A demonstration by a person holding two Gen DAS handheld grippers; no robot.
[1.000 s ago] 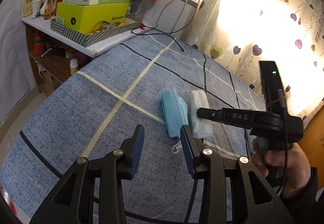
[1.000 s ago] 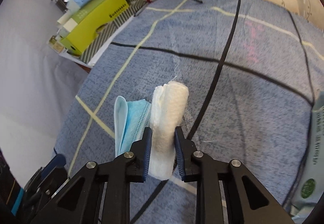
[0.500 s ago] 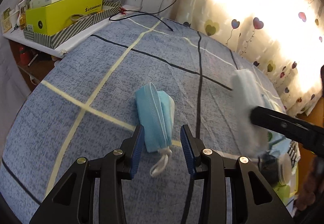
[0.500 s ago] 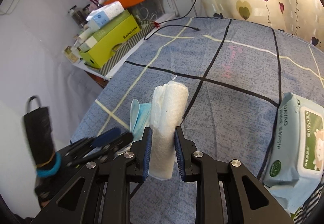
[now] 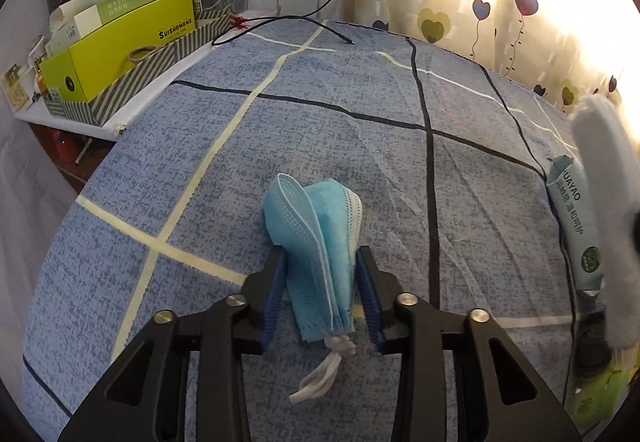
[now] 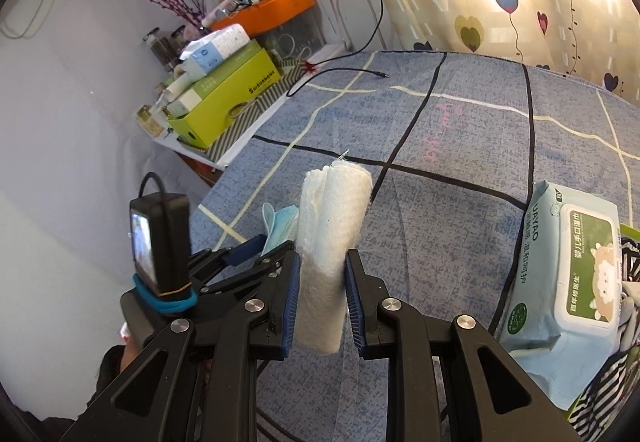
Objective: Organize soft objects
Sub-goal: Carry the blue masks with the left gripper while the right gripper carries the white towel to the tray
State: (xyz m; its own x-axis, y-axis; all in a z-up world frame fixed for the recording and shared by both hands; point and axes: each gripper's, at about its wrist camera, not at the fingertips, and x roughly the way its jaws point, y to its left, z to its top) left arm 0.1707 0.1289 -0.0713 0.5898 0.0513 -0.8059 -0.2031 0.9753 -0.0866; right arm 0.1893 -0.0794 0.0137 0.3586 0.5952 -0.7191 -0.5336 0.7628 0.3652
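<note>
The blue face mask [image 5: 316,242] lies on the blue checked bedspread [image 5: 360,102], right between the two fingers of the left gripper [image 5: 320,282]. Those fingers are partly open, one on each side of the folded mask, close to it or just touching; it is hard to tell if they squeeze it. The mask's long side points straight away from the gripper, with its white ear loops [image 5: 324,374] at the near end. So the left hand is the nearer one and likely only needs to close. The right gripper [image 6: 322,298] is pinched onto a rolled white cloth [image 6: 330,242] and holds it up off the bed, near a pack of wet wipes [image 6: 568,282].
</note>
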